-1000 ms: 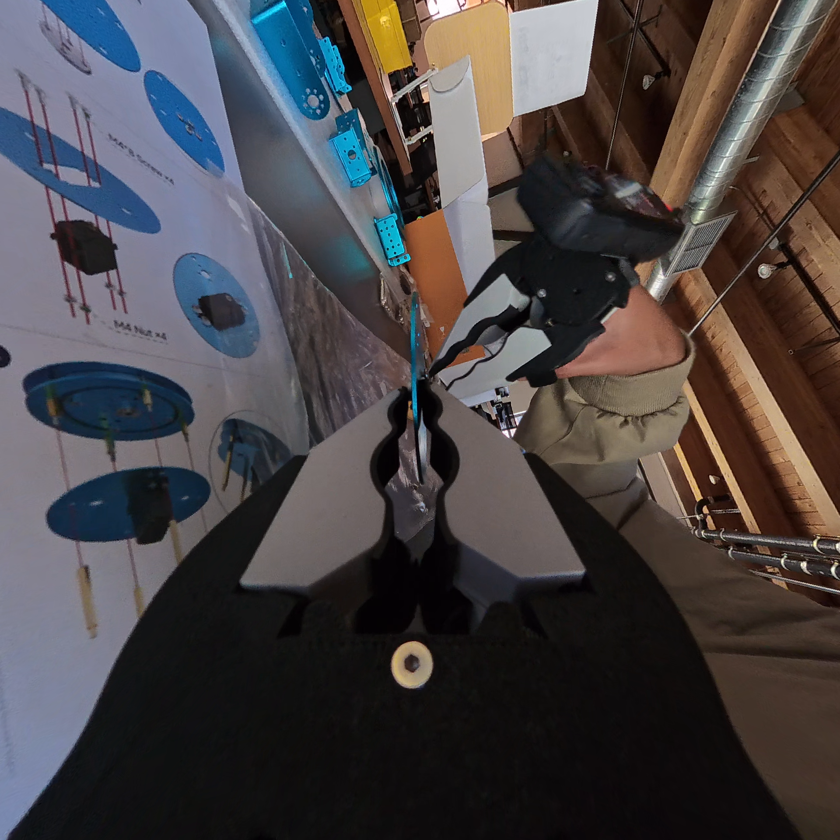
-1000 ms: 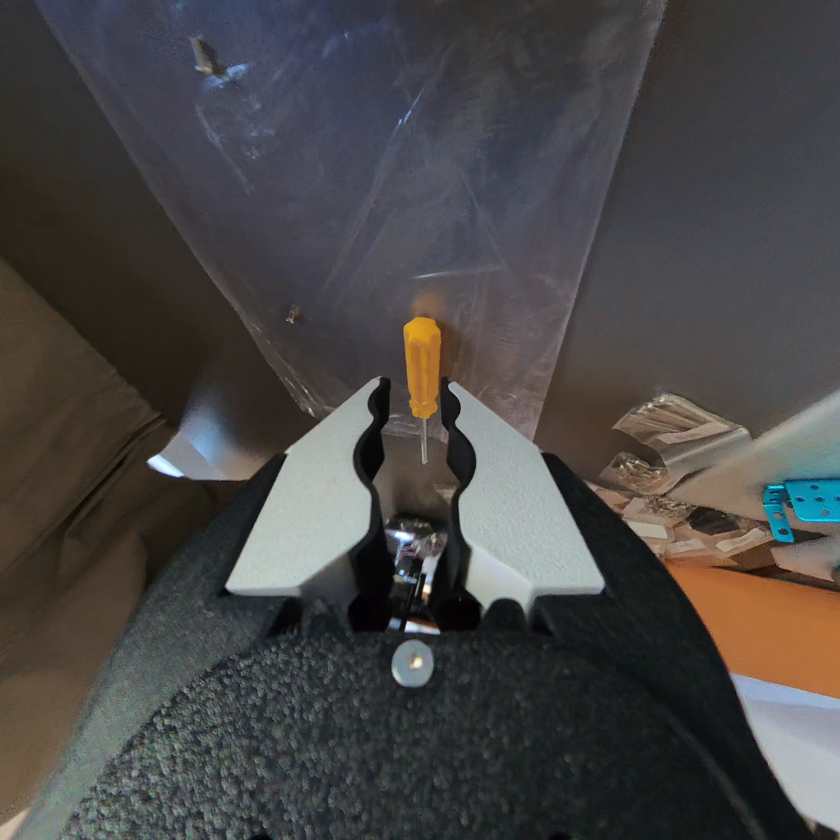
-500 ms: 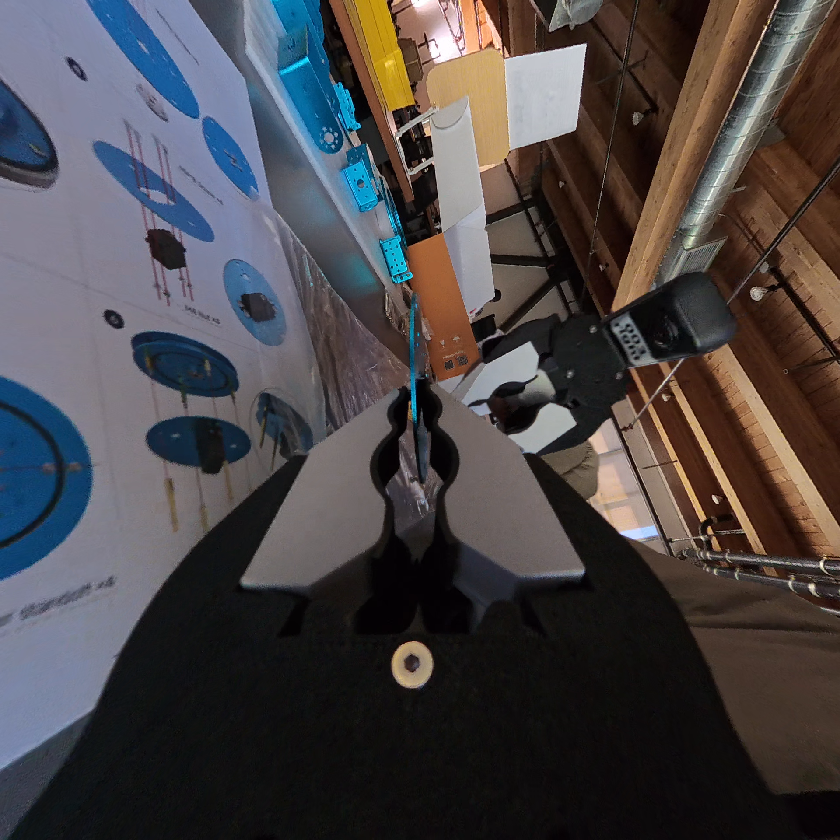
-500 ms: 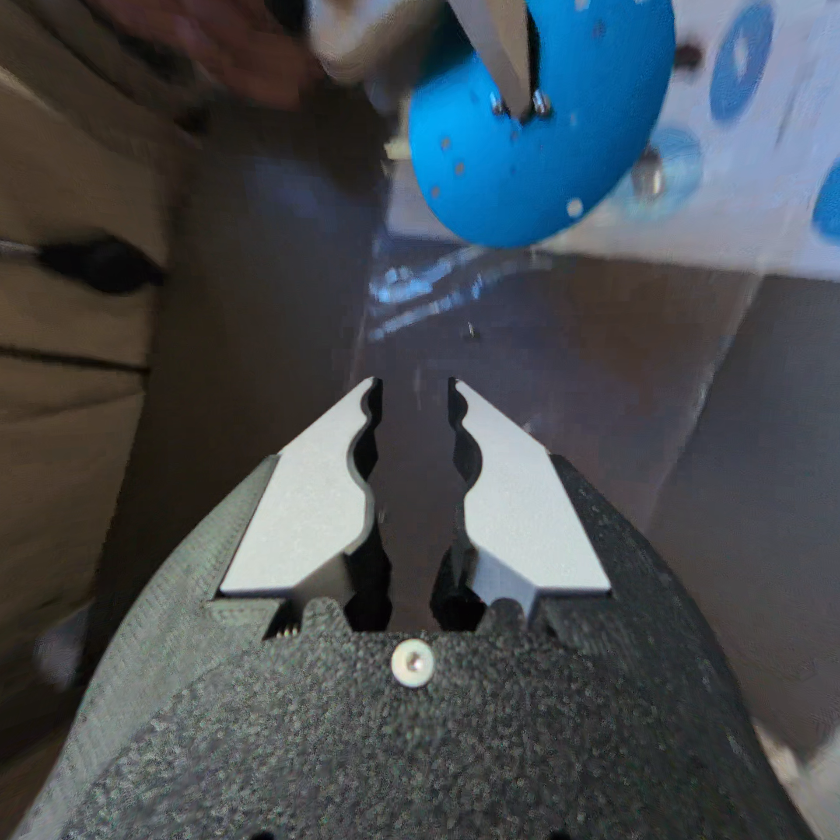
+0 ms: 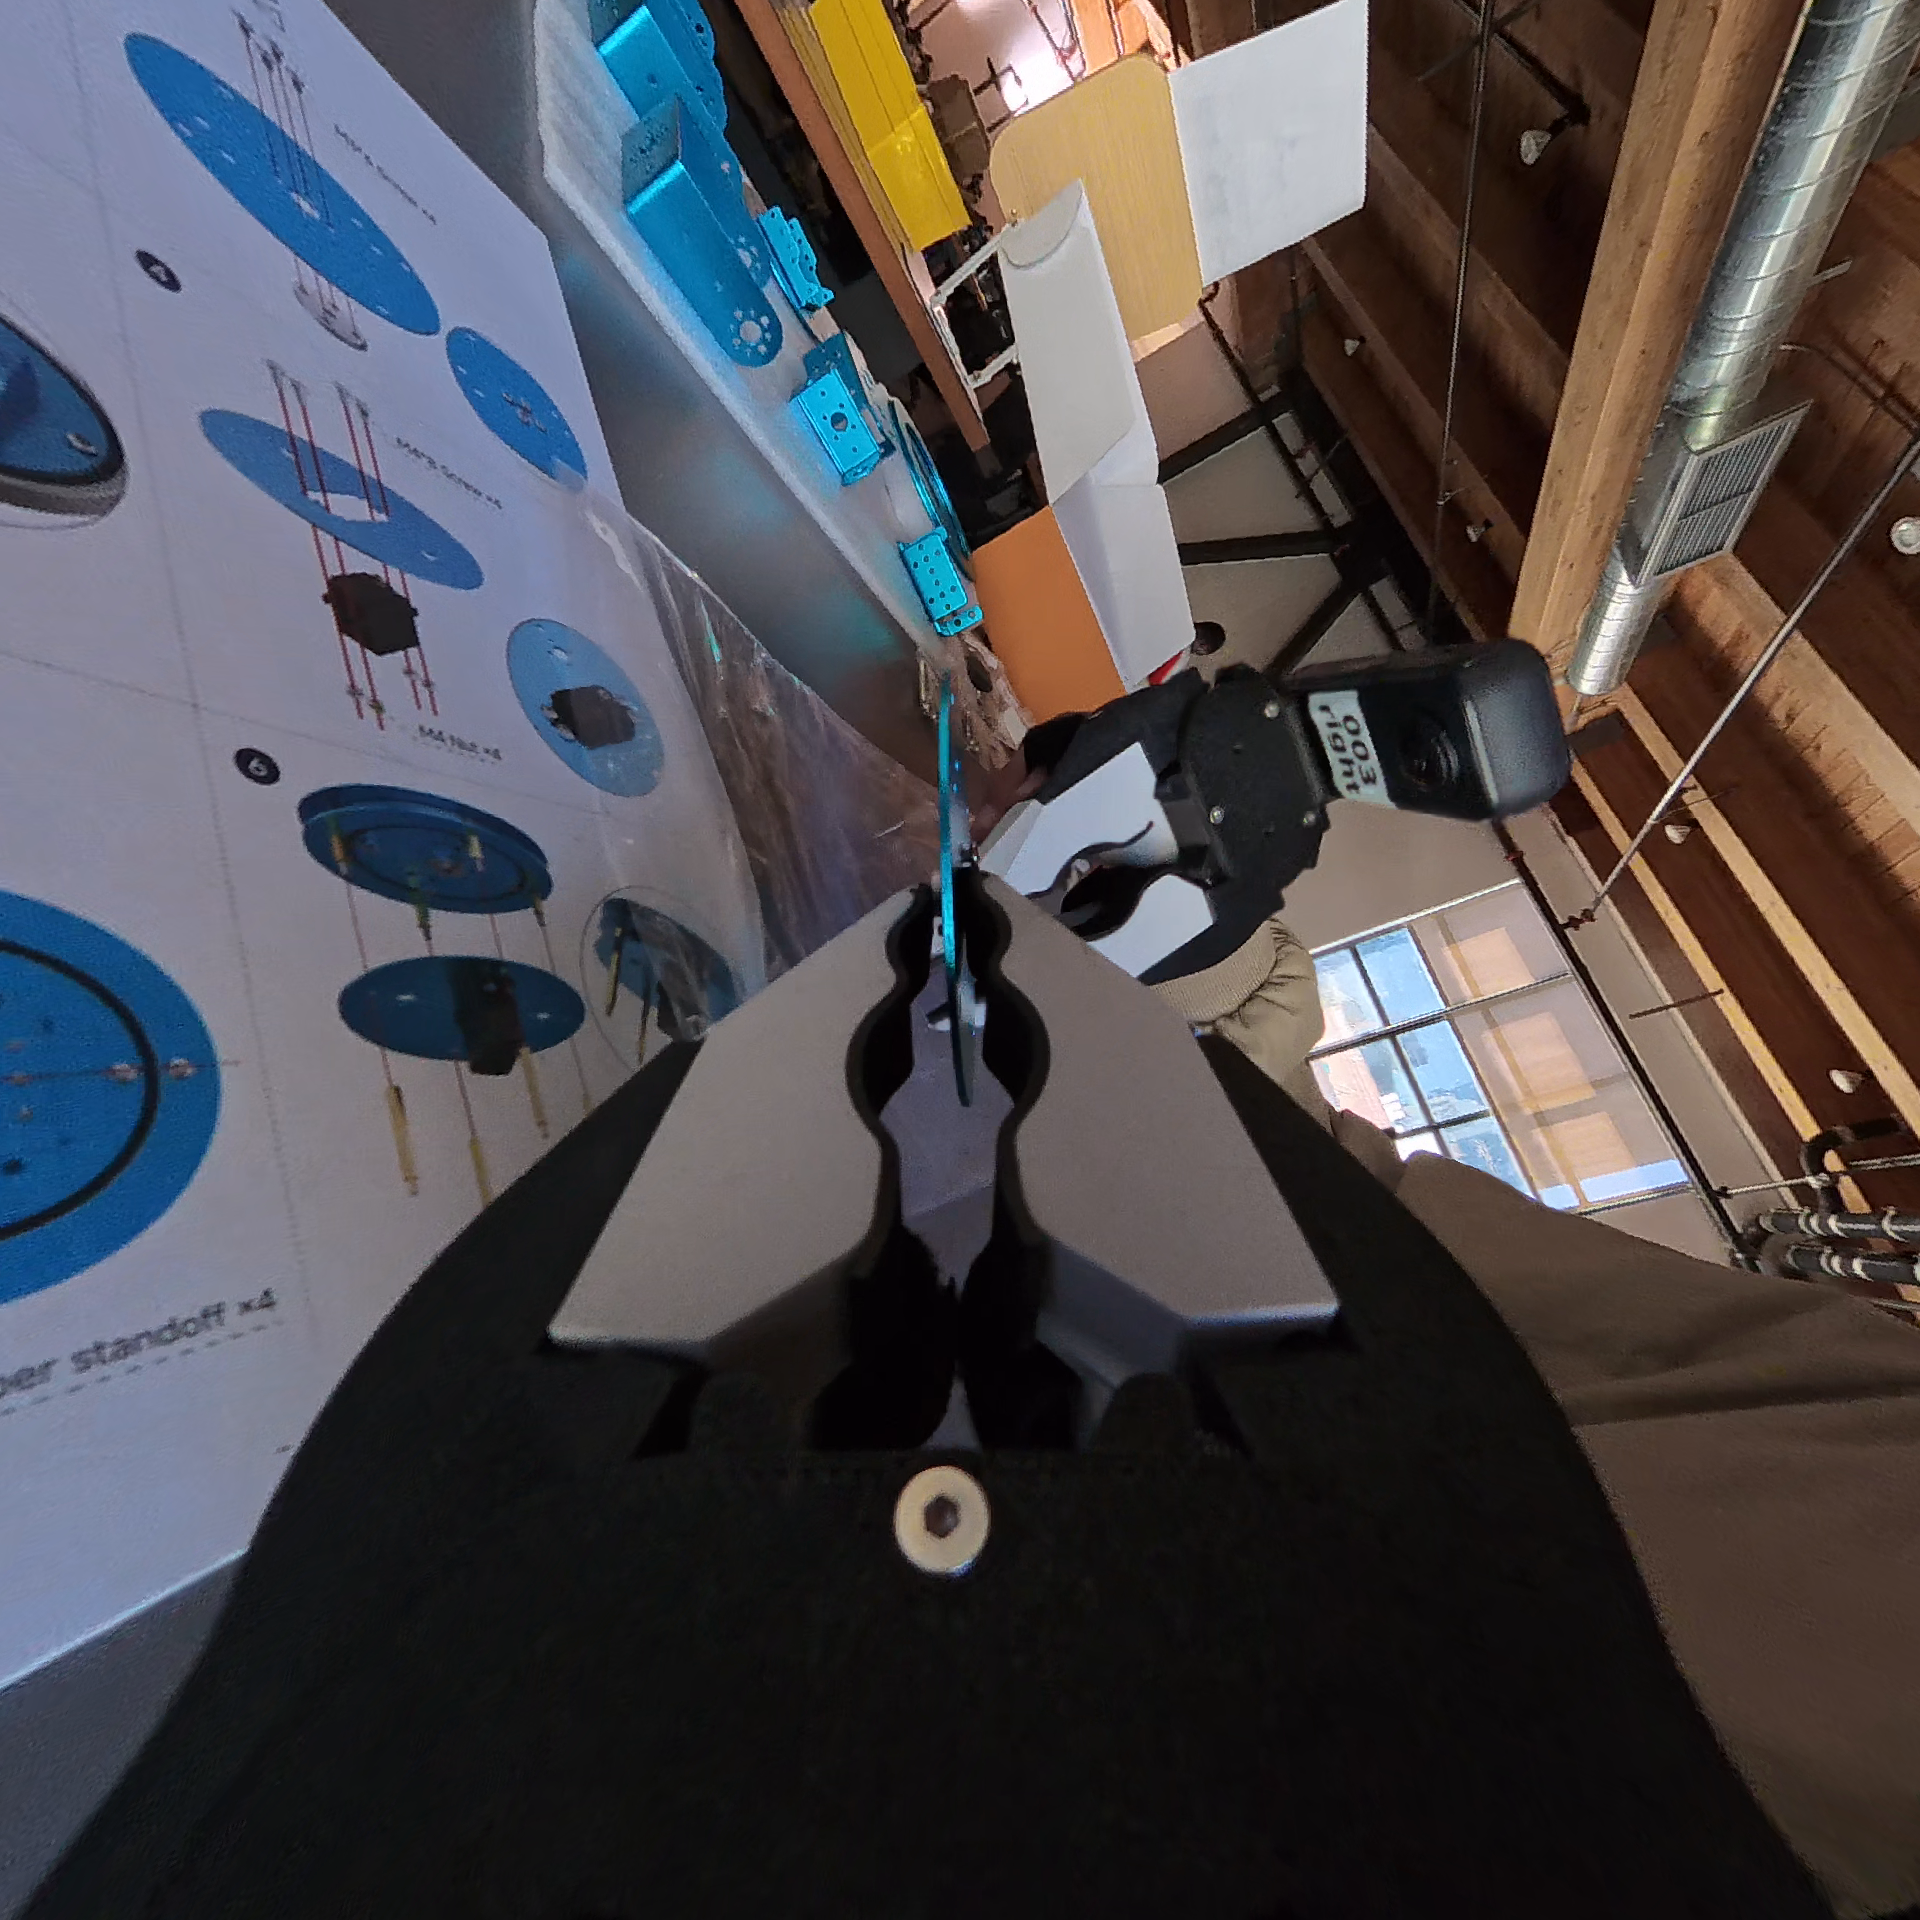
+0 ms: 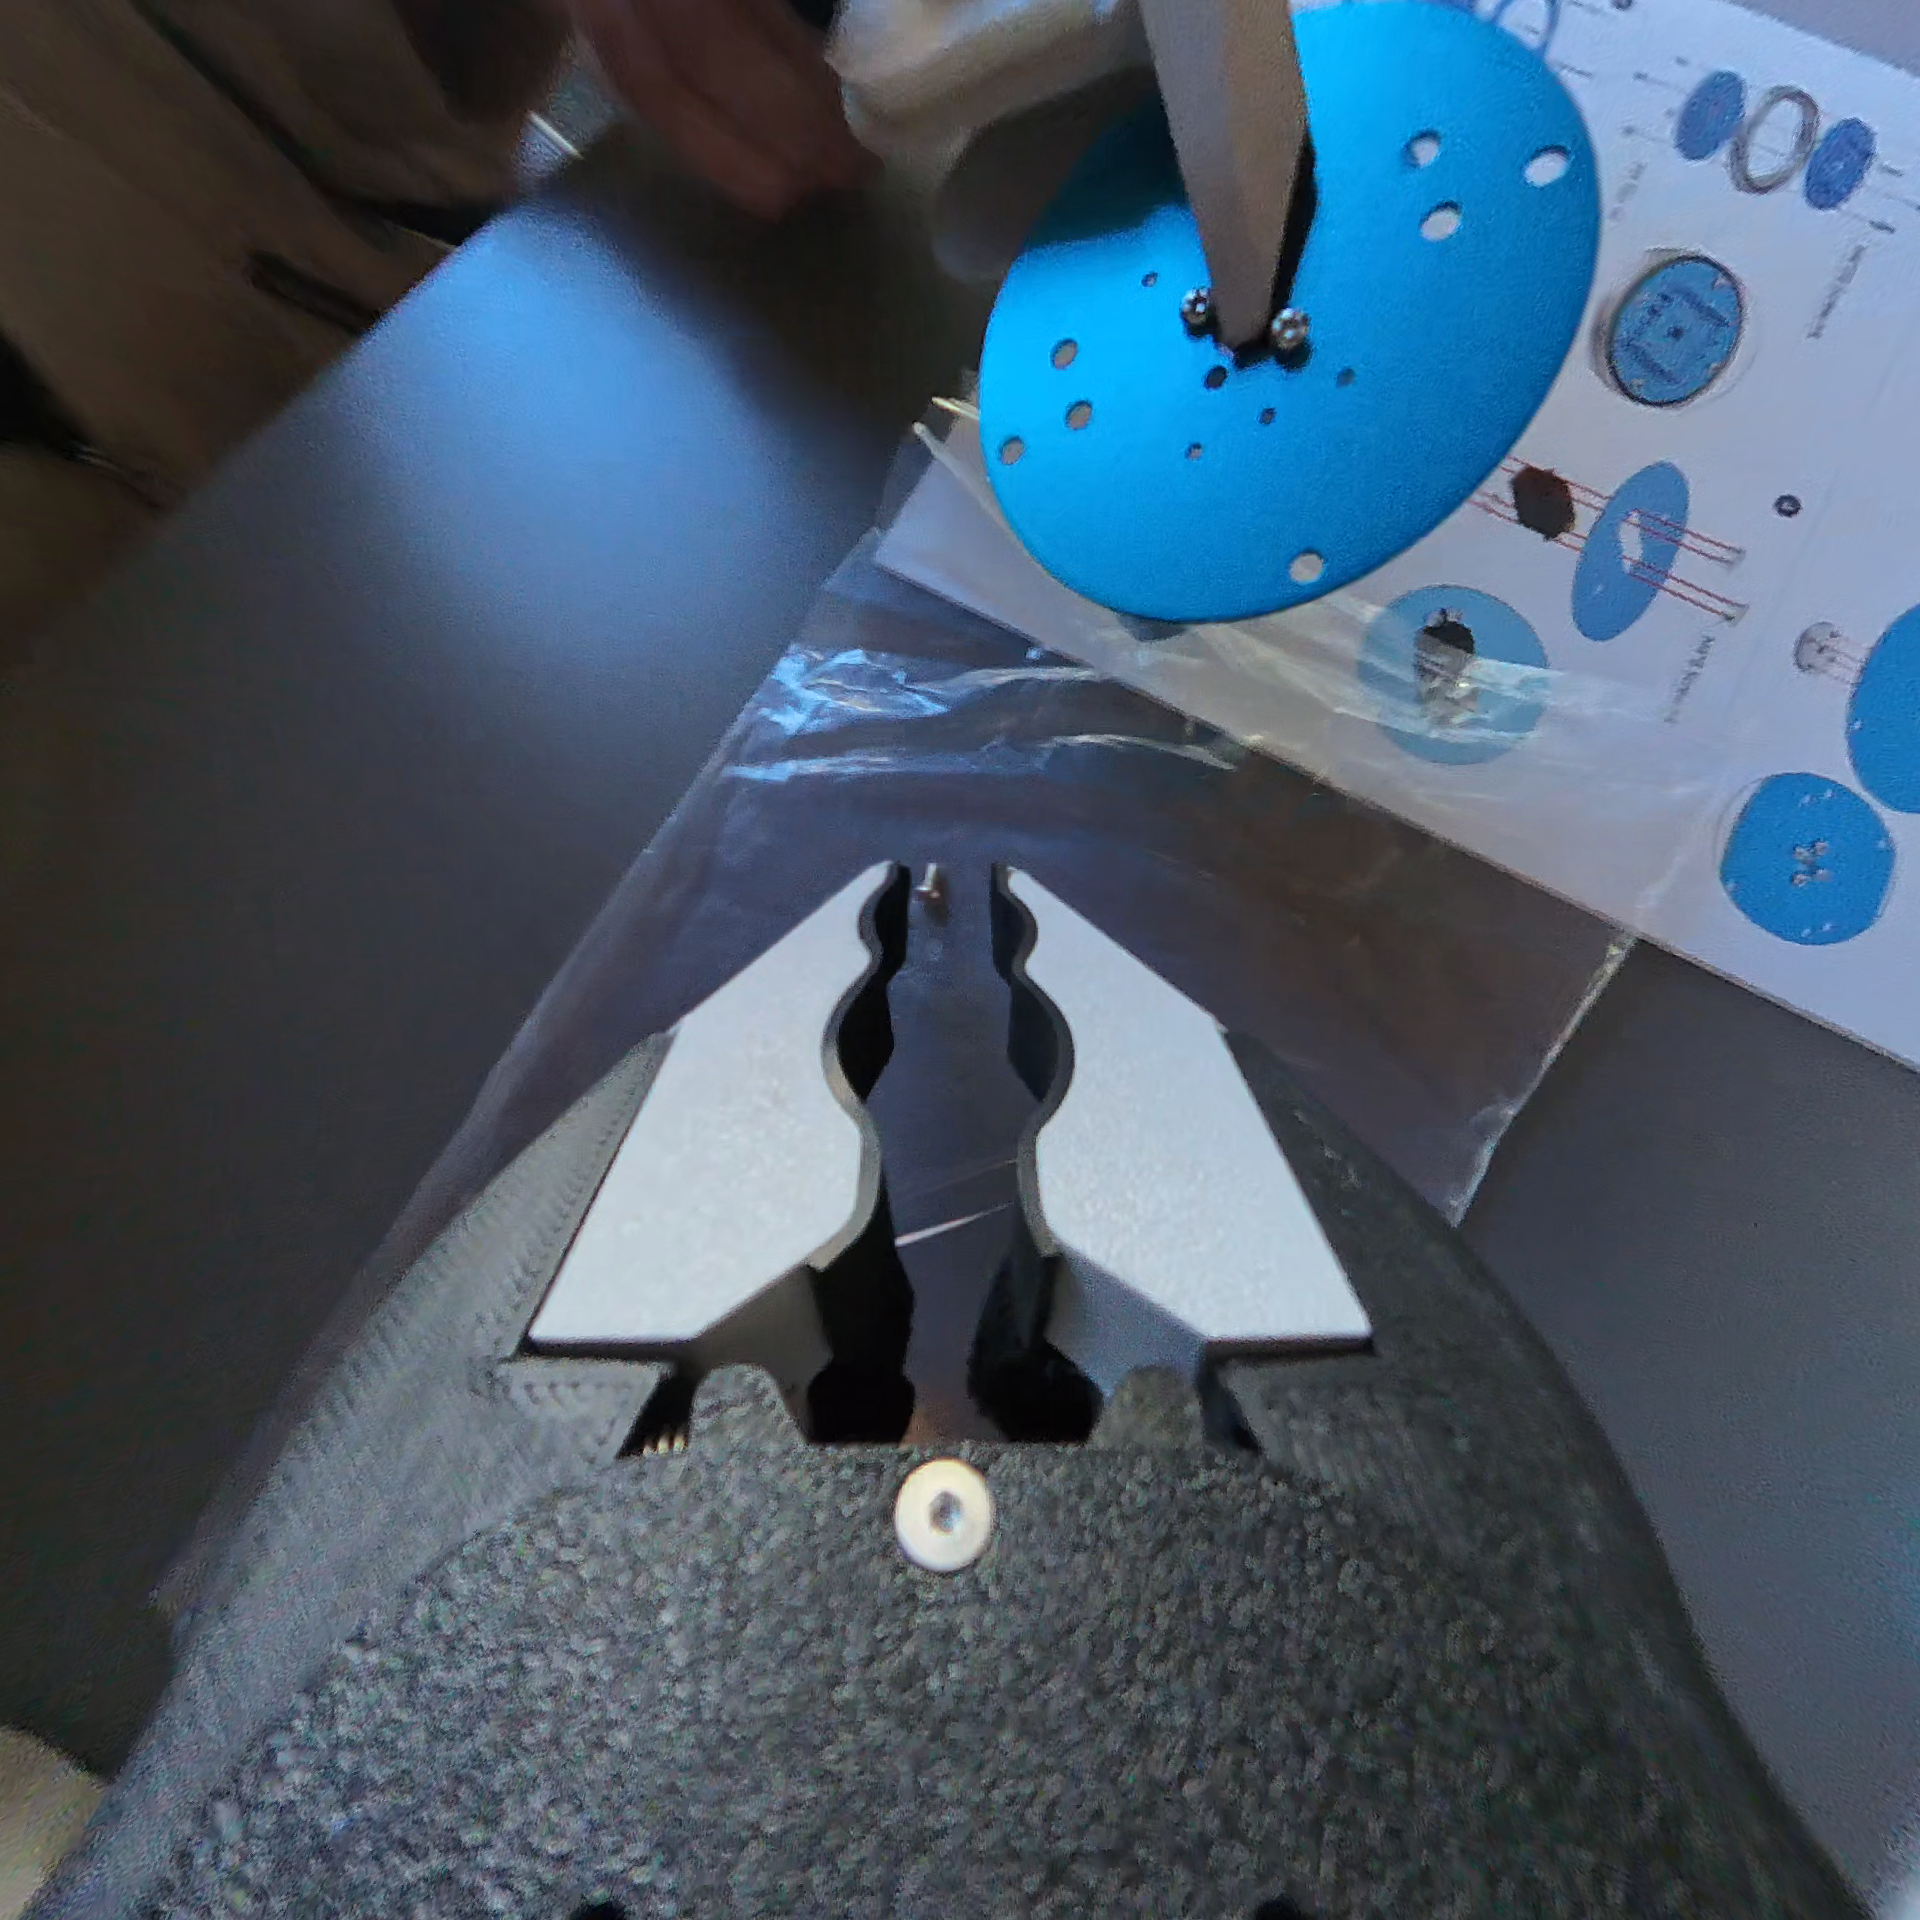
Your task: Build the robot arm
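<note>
- Since a second ago the orange screwdriver has gone from our right gripper (image 6: 943,883), which has swung over the clear plastic bag (image 6: 1091,831) on the dark table (image 6: 416,623).
- Its fingers now stand a little apart with nothing held; a small screw (image 6: 932,891) lies just at their tips.
- Our left gripper (image 5: 954,904) stays clamped on the blue disc (image 6: 1288,343), pinching it edge-on near the centre, above the instruction sheet (image 5: 260,623).
- We judge the disc thin, stiff, light metal, smooth-faced and apt to pivot; the screw is tiny and best pinched by its shank.
</note>
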`<state>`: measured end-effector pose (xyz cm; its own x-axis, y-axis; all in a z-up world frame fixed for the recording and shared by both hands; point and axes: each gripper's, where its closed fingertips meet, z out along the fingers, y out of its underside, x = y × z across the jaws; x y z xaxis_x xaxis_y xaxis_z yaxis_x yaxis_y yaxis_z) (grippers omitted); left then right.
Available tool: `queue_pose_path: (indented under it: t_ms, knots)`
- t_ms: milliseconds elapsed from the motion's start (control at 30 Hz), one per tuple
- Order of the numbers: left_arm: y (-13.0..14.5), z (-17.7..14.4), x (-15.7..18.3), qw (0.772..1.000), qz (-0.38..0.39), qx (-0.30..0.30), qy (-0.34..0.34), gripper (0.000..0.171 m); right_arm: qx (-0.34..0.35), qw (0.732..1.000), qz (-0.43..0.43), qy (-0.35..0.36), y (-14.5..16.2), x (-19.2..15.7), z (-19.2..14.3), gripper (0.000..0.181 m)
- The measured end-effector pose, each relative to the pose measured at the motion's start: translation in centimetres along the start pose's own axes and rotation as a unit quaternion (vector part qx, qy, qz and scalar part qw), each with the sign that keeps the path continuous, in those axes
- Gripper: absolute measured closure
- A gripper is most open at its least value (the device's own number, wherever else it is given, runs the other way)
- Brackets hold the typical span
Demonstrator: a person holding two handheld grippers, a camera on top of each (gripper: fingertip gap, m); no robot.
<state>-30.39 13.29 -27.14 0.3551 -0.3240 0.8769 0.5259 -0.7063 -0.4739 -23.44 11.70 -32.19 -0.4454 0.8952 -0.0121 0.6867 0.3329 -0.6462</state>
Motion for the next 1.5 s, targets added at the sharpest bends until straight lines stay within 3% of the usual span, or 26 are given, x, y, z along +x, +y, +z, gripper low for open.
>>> queue_pose_path:
  t_ms: [233, 800, 1033, 1133, 1300, 1400, 1500]
  knots:
    - [0.3, 0.0, 0.0, 0.999, 0.034, 0.017, -0.027, 0.167, 0.001, 1.0, -0.001, 0.019, 0.5, -0.2, 0.9, 0.169]
    - [0.0, 0.0, -0.3, 0.999, 0.03, 0.019, -0.035, 0.167, 0.024, 0.998, -0.028, 0.056, 0.7, 0.4, 1.1, 0.181]
    - [0.2, 0.3, -0.5, 0.999, 0.013, 0.01, -0.036, 0.167, 0.024, 0.989, -0.083, 0.12, -0.2, 1.2, 0.4, 0.181]
    - [0.1, 0.3, -0.4, 1.0, -0.015, 0.012, -0.021, 0.167, 0.057, 0.962, -0.154, 0.218, -3.4, 2.0, -1.2, 0.181]
    - [0.5, 0.7, 0.3, 0.998, -0.066, 0.013, 0.016, 0.166, 0.038, 0.876, -0.278, 0.392, -6.7, 2.9, -2.1, 0.181]
    - [0.6, 0.8, 0.2, 0.998, -0.066, 0.009, 0.013, 0.166, 0.009, 0.85, -0.301, 0.432, -6.8, 3.5, -1.8, 0.181]
    - [0.8, 0.9, 0.1, 0.998, -0.061, 0.003, 0.005, 0.166, -0.02, 0.845, -0.305, 0.439, -6.6, 4.0, -1.6, 0.181]
